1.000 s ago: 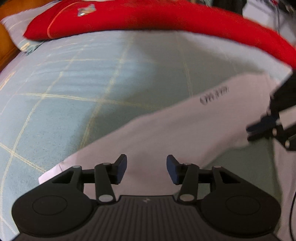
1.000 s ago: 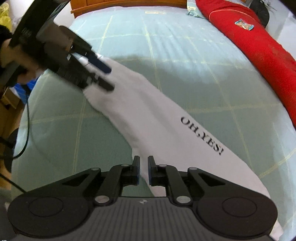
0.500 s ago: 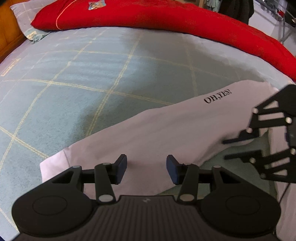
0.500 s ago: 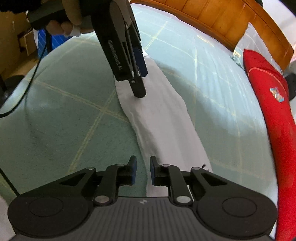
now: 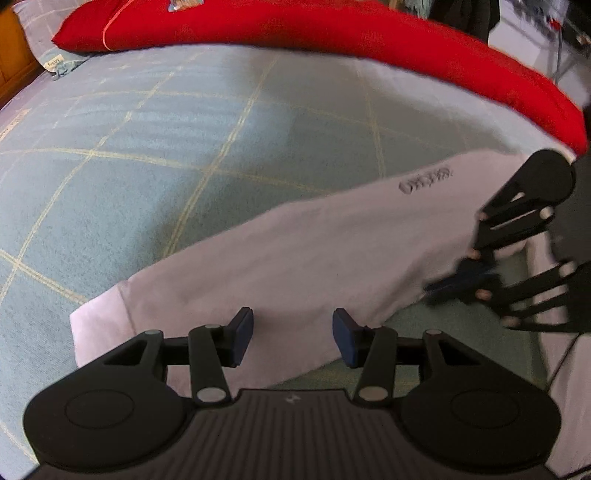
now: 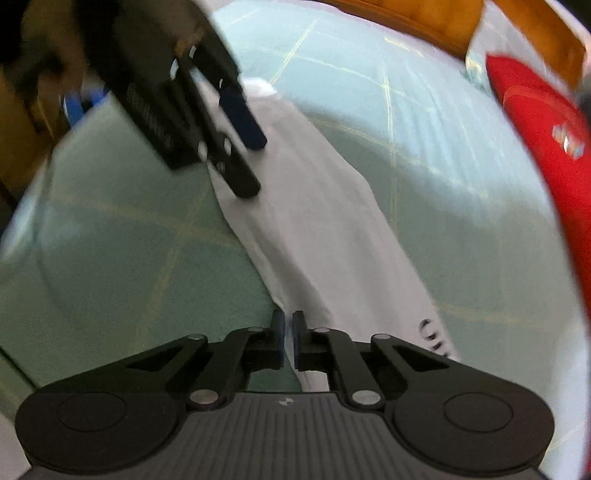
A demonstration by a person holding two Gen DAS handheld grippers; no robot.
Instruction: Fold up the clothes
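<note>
A white shirt (image 5: pixel 295 258), folded into a long strip with black lettering (image 5: pixel 426 180), lies slantwise on the pale green checked bedsheet (image 5: pixel 147 147). My left gripper (image 5: pixel 293 339) hovers open just above the strip's near end, nothing between its blue pads. In the left wrist view my right gripper (image 5: pixel 454 284) comes in from the right, blurred, its tips at the strip's lower edge. In the right wrist view the right gripper (image 6: pixel 288 332) is shut, pinching the edge of the shirt (image 6: pixel 325 229). The left gripper (image 6: pixel 251 166) shows over the far end.
A long red quilt (image 5: pixel 332 33) runs along the far side of the bed, seen also as a red quilt (image 6: pixel 546 147) on the right. A wooden headboard (image 6: pixel 406 14) and a pillow (image 5: pixel 55 62) stand beyond. A cable (image 5: pixel 561 365) hangs at the bed's edge.
The right gripper has rolled and dropped to the shirt's edge, its jaws opening slightly and then shutting there. The left gripper has stayed open over the near end.
</note>
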